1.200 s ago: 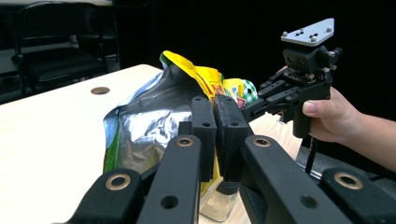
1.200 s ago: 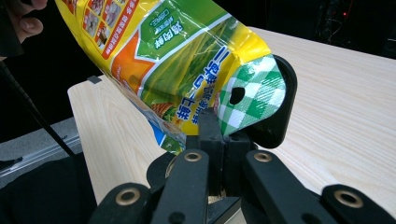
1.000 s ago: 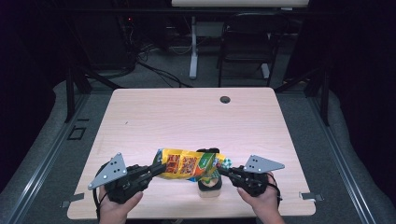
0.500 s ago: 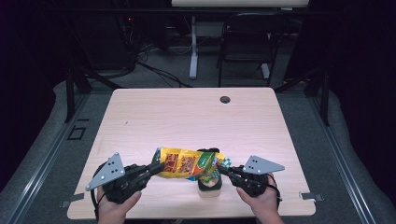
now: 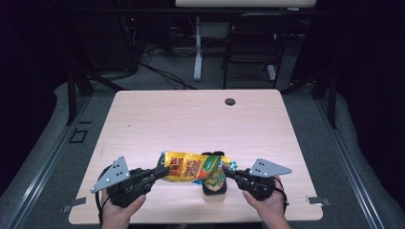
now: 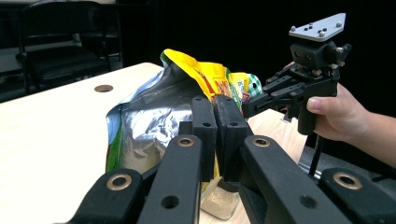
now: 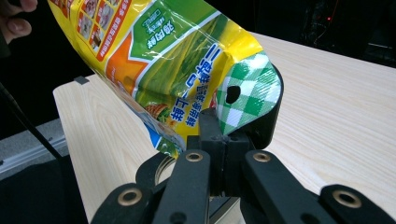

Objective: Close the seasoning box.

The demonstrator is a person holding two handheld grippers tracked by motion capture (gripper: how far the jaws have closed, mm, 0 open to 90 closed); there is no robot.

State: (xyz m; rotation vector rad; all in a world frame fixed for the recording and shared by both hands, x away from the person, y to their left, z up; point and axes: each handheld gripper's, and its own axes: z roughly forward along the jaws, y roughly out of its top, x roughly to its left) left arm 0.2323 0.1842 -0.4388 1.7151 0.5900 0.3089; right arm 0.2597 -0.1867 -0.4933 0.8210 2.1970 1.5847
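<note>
A yellow and green snack bag (image 5: 193, 167) hangs stretched between my two grippers near the table's front edge. My left gripper (image 5: 160, 172) is shut on the bag's left end; in the left gripper view its jaws (image 6: 215, 105) pinch the edge beside the silver inside (image 6: 149, 126). My right gripper (image 5: 229, 172) is shut on the right end, its jaws (image 7: 219, 126) clamping the green-checked corner (image 7: 247, 88). Under the bag's right half stands a small jar (image 5: 214, 188) with pale contents (image 6: 219, 203). A black curved part (image 7: 273, 116) shows behind the bag's corner.
The light wooden table (image 5: 191, 124) stretches away behind the bag, with a round cable hole (image 5: 230, 101) near its far edge. A black chair (image 5: 258, 43) and a desk leg (image 5: 197, 47) stand beyond the table. Both hands sit at the front edge.
</note>
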